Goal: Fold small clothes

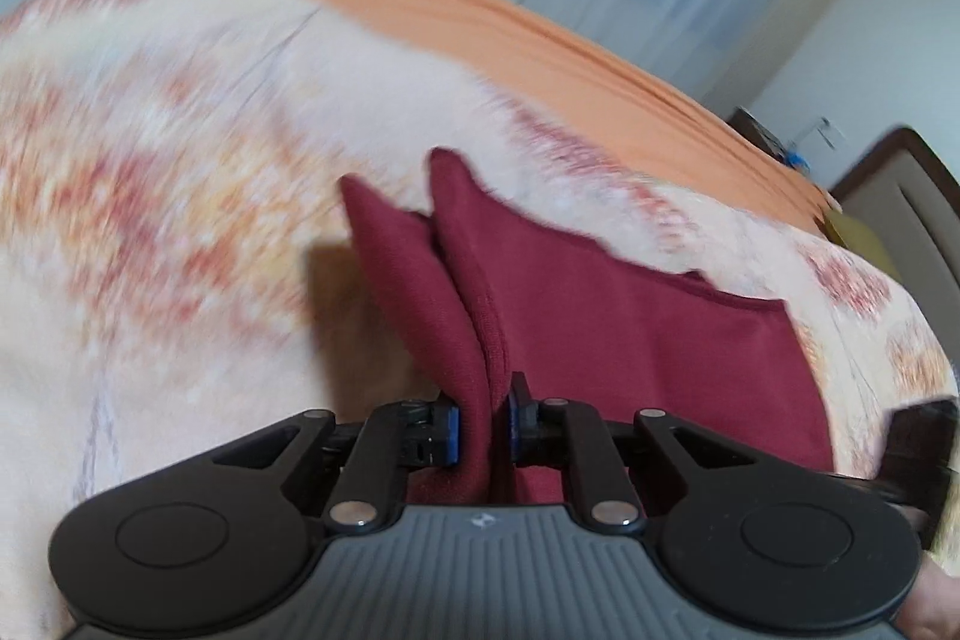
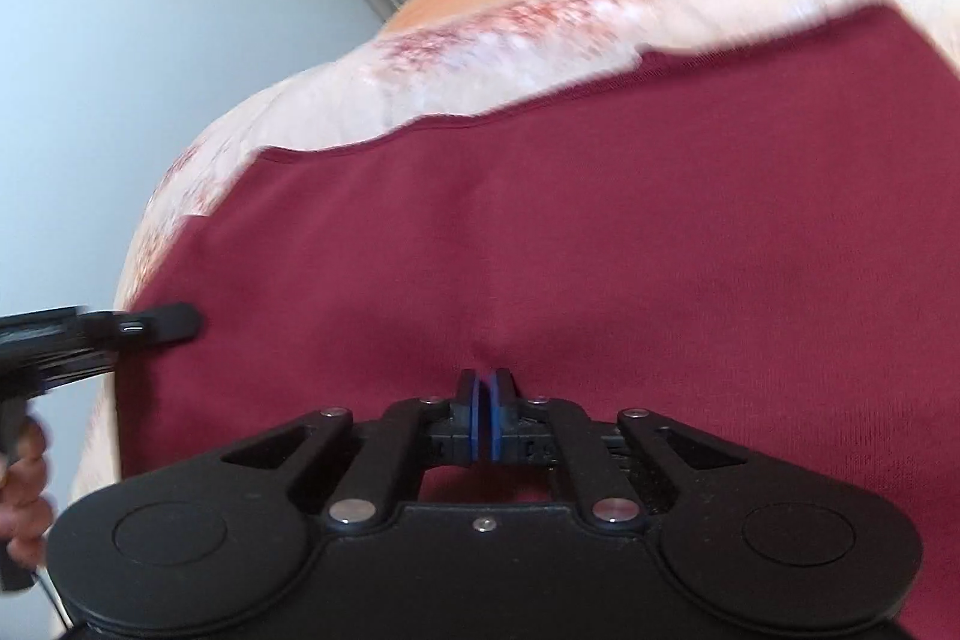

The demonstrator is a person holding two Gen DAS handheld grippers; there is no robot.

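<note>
Maroon cloth, left wrist view: your left gripper (image 1: 485, 421) pinches a bunched fold of the maroon garment (image 1: 630, 328); the blue pads press the fabric from both sides, with a thick wad between them.
Lie of the cloth, left wrist view: from your pads a ridge of fabric runs up and away, ending in two raised points; the flat body spreads off to the right over the patterned bedspread (image 1: 180, 148).
Background, left wrist view: an orange sheet (image 1: 540, 34) lies beyond the bedspread; the surroundings are blurred.
Other tool, left wrist view: a dark shape at the right edge is likely your right gripper; you cannot tell more.
Grip, right wrist view: your right gripper (image 2: 485, 421) has its pads together on the near edge of the garment (image 2: 600, 232); puckers radiate from the pinch.
Long axis, right wrist view: the far hemmed edge runs side to side across the view, so the cloth lies ahead of you, wider than deep.
Spacing, right wrist view: your left gripper (image 2: 162, 322) sits at the cloth's left border, well apart.
Judgement: both hands share the near edge; carry it toward the far hem evenly.
</note>
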